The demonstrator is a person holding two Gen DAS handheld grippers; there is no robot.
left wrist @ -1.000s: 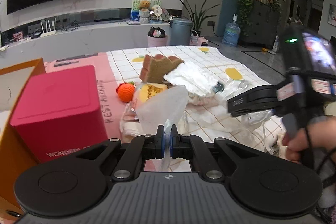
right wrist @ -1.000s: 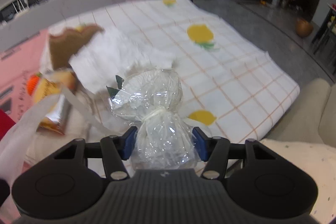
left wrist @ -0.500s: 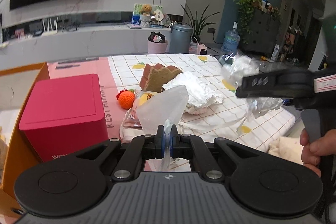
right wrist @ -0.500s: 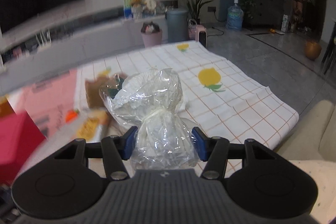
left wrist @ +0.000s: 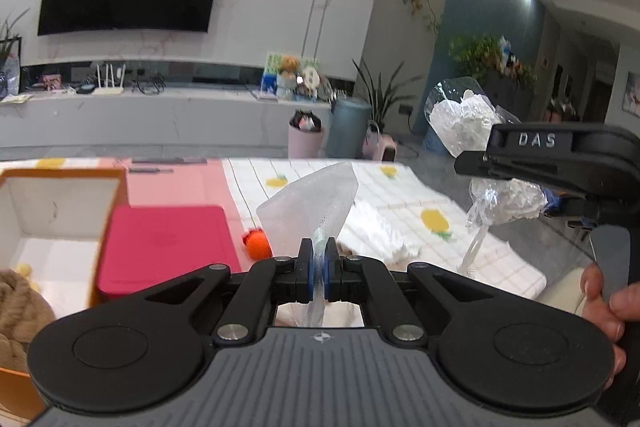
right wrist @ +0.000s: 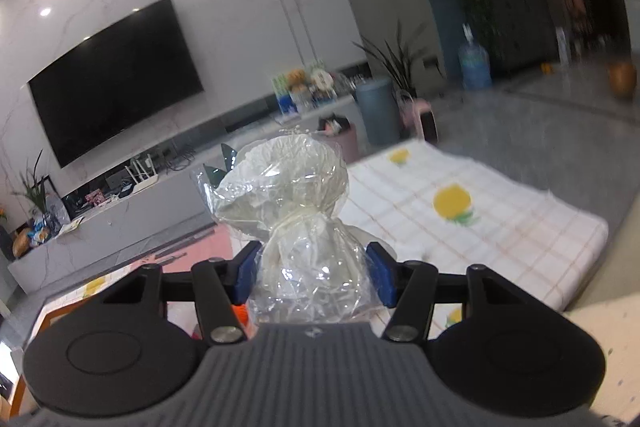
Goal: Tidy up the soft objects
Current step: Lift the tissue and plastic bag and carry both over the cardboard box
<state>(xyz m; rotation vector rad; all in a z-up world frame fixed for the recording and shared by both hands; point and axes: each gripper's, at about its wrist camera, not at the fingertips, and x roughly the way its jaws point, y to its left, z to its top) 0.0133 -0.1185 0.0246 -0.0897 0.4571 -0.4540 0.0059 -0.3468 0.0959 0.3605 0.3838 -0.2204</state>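
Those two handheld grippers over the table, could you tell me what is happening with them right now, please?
A person is sorting soft items with a gripper in each hand. The left gripper is pinched shut on a thin translucent white mesh bag. The right gripper clamps a crinkly clear plastic bundle tied at its neck, held up in the air above the white checked tablecloth with yellow fruit prints. An orange-walled open box, a pink box and a small orange knitted ball sit on the left.

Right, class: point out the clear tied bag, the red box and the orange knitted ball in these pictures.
clear tied bag (right wrist: 292, 187): right wrist view, on its bulging upper part above the tie.
red box (left wrist: 168, 247): left wrist view, on its flat top.
orange knitted ball (left wrist: 258, 246): left wrist view, on its visible rounded side.
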